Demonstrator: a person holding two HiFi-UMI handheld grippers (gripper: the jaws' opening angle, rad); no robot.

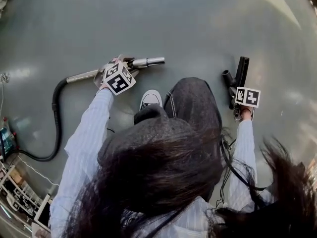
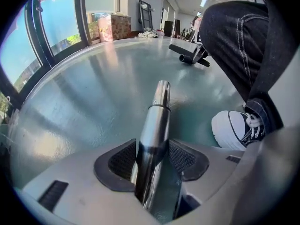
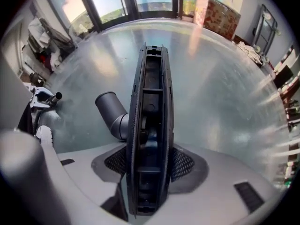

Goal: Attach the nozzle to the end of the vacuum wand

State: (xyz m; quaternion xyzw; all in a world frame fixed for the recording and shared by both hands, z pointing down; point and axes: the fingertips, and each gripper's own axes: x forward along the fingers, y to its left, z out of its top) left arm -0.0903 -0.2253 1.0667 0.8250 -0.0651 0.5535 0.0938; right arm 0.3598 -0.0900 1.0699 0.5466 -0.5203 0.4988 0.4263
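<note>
The silver vacuum wand [image 1: 148,61] lies low over the grey floor, its black hose [image 1: 56,118] curling away to the left. My left gripper [image 1: 127,65] is shut on the wand; in the left gripper view the tube [image 2: 157,121] runs forward between the pads [image 2: 123,161], its open end pointing away. The black floor nozzle [image 1: 241,73] rests on edge on the floor at the right. My right gripper [image 1: 238,103] points straight down and is shut on the nozzle [image 3: 152,107], whose grey neck [image 3: 110,109] juts out to the left. Wand end and nozzle are well apart.
The person crouches between the two grippers, a white sneaker [image 1: 150,99] planted just below the wand. Racks with clutter [image 1: 20,192] stand at the lower left. Cardboard boxes [image 2: 112,27] and windows line the far wall.
</note>
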